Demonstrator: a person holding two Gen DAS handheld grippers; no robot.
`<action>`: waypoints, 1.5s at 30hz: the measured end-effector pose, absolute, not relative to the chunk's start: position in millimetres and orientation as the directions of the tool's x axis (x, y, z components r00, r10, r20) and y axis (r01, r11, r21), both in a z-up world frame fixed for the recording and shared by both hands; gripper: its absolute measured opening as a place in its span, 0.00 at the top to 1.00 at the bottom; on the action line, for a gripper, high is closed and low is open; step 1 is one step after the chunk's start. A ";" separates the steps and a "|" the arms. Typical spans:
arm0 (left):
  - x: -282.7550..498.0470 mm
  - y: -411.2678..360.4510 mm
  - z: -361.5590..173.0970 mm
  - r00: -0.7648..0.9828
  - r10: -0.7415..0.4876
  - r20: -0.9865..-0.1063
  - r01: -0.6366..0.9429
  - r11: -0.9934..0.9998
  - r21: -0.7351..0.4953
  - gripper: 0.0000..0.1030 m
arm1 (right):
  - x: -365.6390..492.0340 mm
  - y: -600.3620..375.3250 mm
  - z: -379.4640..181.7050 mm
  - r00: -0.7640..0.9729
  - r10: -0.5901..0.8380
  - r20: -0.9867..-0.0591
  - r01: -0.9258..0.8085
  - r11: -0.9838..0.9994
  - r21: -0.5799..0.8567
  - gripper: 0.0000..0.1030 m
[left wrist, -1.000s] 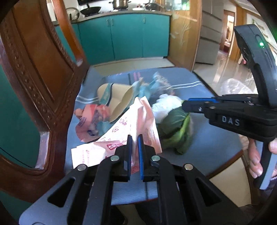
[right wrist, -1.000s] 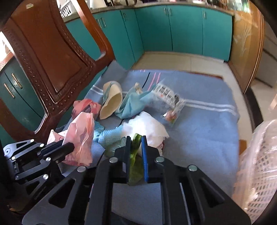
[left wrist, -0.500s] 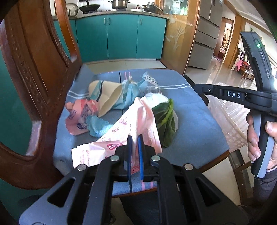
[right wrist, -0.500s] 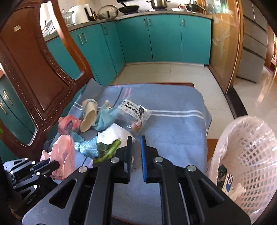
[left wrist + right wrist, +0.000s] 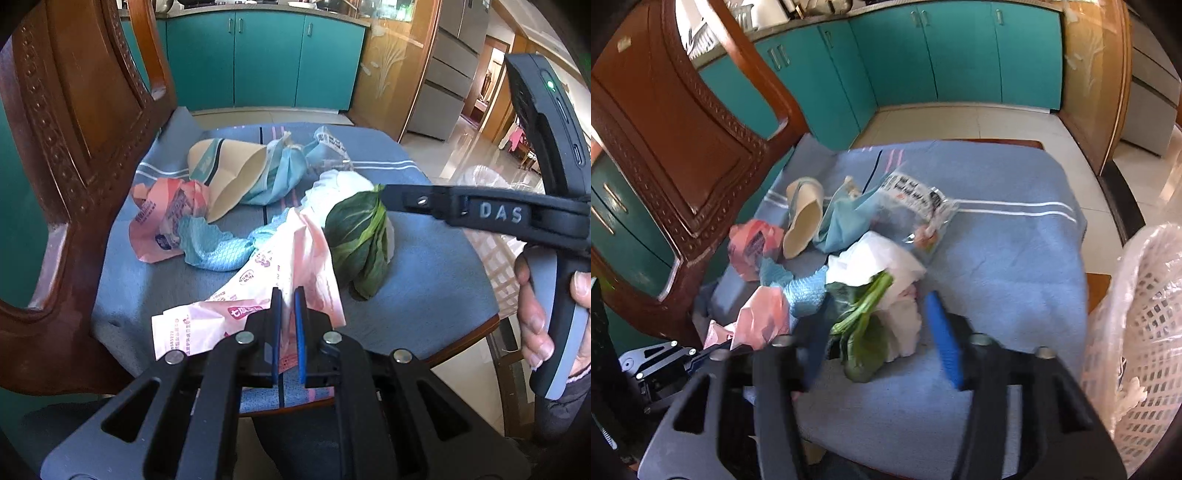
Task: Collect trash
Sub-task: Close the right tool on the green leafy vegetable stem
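Trash lies on a blue cloth [image 5: 424, 273] over a chair seat: a green leaf [image 5: 354, 240] with white tissue [image 5: 882, 254], a paper cup [image 5: 229, 173], a blue rag [image 5: 214, 247], a clear printed wrapper [image 5: 916, 199] and a second pink wrapper [image 5: 162, 221]. My left gripper [image 5: 287, 295] is shut on a pink plastic wrapper [image 5: 280, 273] at the seat's near edge. My right gripper [image 5: 875, 321] is open, its fingers on either side of the green leaf [image 5: 864, 321] and tissue. The right gripper shows in the left wrist view [image 5: 406, 195] above the leaf.
A carved wooden chair back [image 5: 74, 129] rises at the left. A white plastic mesh basket [image 5: 1137, 325] lined with a bag stands at the right of the chair. Teal cabinets [image 5: 960, 55] and tiled floor lie beyond.
My right gripper has let go of the green leaf, lifted away, then come back down over it with its jaws spread wide. My left gripper holds the pink wrapper throughout.
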State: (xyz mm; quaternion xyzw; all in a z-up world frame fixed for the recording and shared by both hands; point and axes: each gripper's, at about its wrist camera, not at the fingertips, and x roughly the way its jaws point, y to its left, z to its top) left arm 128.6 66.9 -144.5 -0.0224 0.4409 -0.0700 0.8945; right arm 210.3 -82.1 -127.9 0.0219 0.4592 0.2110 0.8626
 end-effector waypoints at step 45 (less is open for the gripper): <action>125.5 75.3 -155.1 0.605 -0.184 -0.775 0.103 0.983 -0.153 0.82 | 221.4 -61.7 -145.5 0.466 0.311 -0.828 -0.342 0.927 0.156 0.44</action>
